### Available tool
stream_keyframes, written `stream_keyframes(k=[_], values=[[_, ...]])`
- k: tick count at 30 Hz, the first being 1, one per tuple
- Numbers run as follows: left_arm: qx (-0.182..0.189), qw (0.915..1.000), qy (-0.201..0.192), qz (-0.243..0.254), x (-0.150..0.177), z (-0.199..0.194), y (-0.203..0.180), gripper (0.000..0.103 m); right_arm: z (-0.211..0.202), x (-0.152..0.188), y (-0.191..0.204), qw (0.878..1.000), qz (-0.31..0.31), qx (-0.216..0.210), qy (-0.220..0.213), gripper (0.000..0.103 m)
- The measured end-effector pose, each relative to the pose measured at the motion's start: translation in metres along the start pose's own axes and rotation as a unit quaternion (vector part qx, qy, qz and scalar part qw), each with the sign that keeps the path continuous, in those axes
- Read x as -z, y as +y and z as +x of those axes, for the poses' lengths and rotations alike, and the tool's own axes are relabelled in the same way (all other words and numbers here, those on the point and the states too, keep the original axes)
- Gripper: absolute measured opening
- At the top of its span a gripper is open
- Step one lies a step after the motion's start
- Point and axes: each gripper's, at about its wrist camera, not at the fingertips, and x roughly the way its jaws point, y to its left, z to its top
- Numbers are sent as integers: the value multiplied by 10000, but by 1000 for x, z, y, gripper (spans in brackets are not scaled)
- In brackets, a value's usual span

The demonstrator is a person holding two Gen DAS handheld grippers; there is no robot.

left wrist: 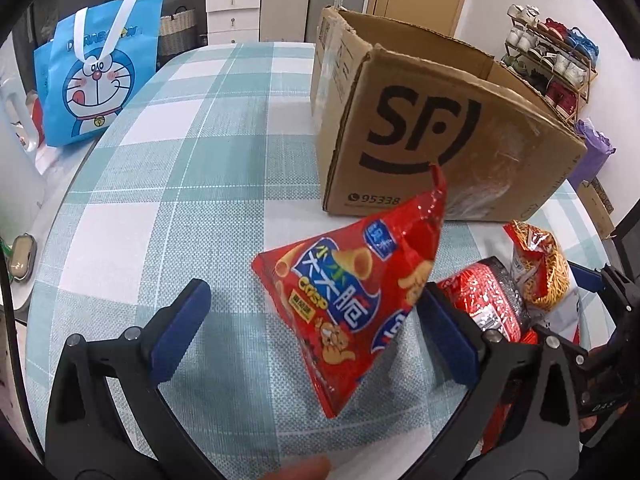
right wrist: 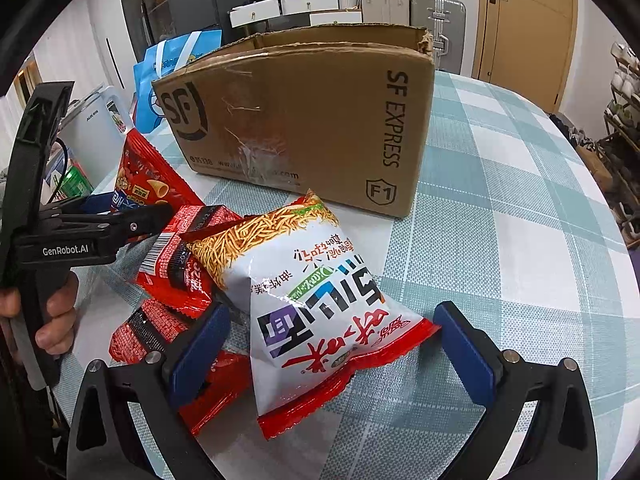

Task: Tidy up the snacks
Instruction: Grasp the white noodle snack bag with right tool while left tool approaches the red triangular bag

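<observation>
1. Blue pads of the left tool (left wrist: 316,328) stand wide apart, with the red chip bag (left wrist: 352,300) between them, its top corner sticking up.
2. Right tool (right wrist: 332,354) is wide apart too, around the near end of the white noodle snack bag (right wrist: 316,292).
3. Small red packets (right wrist: 176,264) lie left of that bag.
4. Cardboard SF box (right wrist: 304,120) sits open-topped just behind the snacks on the checked worktop (right wrist: 520,220).
</observation>
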Motion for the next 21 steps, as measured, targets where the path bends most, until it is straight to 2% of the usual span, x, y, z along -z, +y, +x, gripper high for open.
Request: stream_keyframes(k=[14, 21], values=[[-223, 9995, 70, 205, 3, 3, -10, 102, 1, 0, 2, 10000, -17, 28, 6, 102], [-367, 9986, 135, 368, 4, 5, -16, 103, -5, 0, -4, 9999, 76, -4, -113, 91]])
